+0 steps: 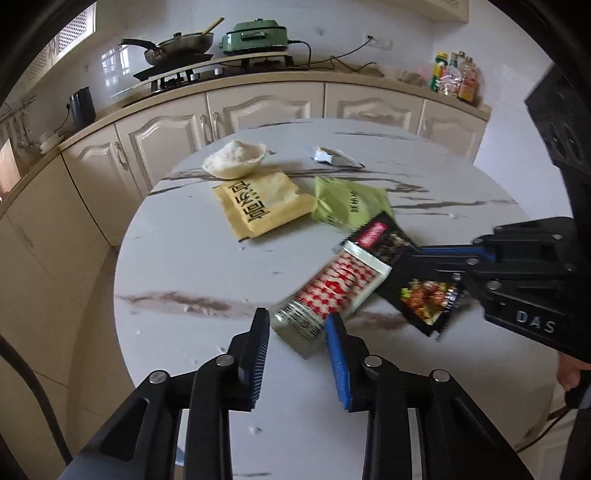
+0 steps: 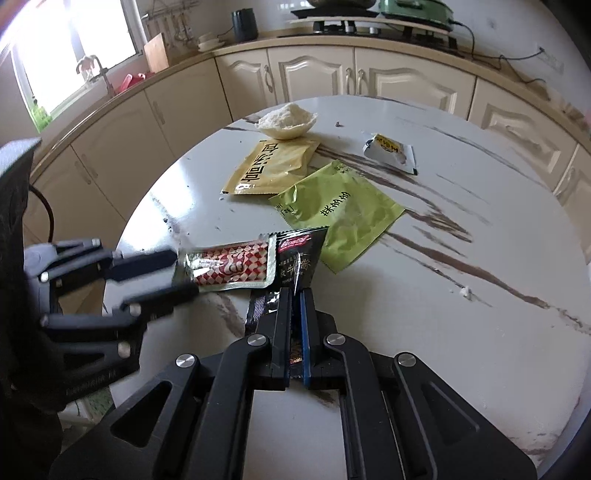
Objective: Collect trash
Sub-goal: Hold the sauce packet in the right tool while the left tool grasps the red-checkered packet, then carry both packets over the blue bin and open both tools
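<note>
Several wrappers lie on a round marble table (image 1: 184,258). My right gripper (image 2: 295,295) is shut on a black sauce packet (image 2: 299,254), also seen in the left wrist view (image 1: 424,291). My left gripper (image 1: 297,325) is open, its fingers on either side of the near end of a red-and-white checked packet (image 1: 332,288), which also shows in the right wrist view (image 2: 232,267). Farther back lie a yellow packet (image 1: 262,203), a green packet (image 1: 347,205), a small white torn packet (image 1: 332,157) and a piece of bread (image 1: 236,157).
Cream kitchen cabinets (image 1: 258,107) curve behind the table. On the counter are a hob with a pan (image 1: 173,46), a green appliance (image 1: 258,35), a black kettle (image 1: 83,105) and bottles (image 1: 456,77). A sink and window (image 2: 74,48) are at the left.
</note>
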Motion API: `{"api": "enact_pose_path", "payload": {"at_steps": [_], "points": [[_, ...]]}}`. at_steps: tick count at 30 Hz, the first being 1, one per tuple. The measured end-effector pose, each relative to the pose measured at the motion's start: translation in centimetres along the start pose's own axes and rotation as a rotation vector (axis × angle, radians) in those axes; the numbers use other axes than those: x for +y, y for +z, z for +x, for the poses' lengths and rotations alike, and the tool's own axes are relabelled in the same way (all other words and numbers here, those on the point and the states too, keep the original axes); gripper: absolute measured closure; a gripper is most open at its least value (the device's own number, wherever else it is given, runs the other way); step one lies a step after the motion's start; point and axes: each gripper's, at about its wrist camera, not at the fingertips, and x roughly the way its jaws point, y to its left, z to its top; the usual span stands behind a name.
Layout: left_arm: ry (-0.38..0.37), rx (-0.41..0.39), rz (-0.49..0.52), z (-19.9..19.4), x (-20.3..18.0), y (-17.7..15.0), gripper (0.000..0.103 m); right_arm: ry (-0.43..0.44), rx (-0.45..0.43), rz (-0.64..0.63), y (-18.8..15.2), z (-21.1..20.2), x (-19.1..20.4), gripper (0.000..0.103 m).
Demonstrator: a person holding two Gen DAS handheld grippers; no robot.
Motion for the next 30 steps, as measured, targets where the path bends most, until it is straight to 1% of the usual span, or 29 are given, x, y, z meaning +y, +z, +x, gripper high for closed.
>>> {"api": "enact_pose_path", "payload": {"at_steps": [2, 3, 6, 9, 10, 12, 13, 15, 19, 23, 26, 30], "points": [[-0.025, 0.002, 0.009, 0.2, -0.2, 0.1, 0.072, -0.003, -0.001, 0.007, 0.0, 0.0, -0.3, 0.098], [-0.042, 0.006, 0.025, 0.5, -0.4, 0.2, 0.069, -0.009, -0.002, 0.011, 0.0, 0.0, -0.4, 0.098], [-0.040, 0.008, 0.061, 1.3, -1.0, 0.7, 0.063, -0.009, -0.002, 0.015, -0.1, -0.2, -0.7, 0.098], [-0.052, 0.015, 0.070, 1.9, -1.4, 1.1, 0.064, -0.011, -0.001, 0.017, -0.2, -0.3, -0.8, 0.098], [-0.053, 0.017, 0.071, 1.9, -1.5, 1.2, 0.065, -0.010, 0.000, 0.019, -0.2, -0.3, -0.9, 0.098], [-0.070, 0.018, 0.076, 2.0, -1.7, 1.3, 0.074, -0.013, -0.001, 0.021, -0.2, -0.3, -0.8, 0.098], [-0.075, 0.018, 0.078, 2.1, -1.8, 1.3, 0.076, -0.013, 0.000, 0.021, -0.3, -0.3, -0.7, 0.098], [-0.091, 0.018, 0.072, 2.1, -1.9, 1.2, 0.085, -0.010, -0.003, 0.022, -0.3, -0.3, -0.5, 0.098], [-0.100, 0.017, 0.067, 2.0, -2.5, 1.2, 0.095, 0.000, -0.006, 0.026, -0.3, -0.3, 0.0, 0.098], [-0.102, 0.016, 0.063, 1.6, -2.9, 0.7, 0.099, 0.014, -0.011, 0.036, -0.3, -0.1, 0.5, 0.098], [-0.106, 0.012, 0.031, 1.2, -2.7, 0.5, 0.101, 0.024, -0.016, 0.042, -0.4, -0.1, 0.9, 0.098], [-0.108, 0.001, 0.016, 0.5, -2.8, 0.1, 0.101, 0.035, -0.024, 0.051, -0.6, -0.2, 1.3, 0.098]]}}
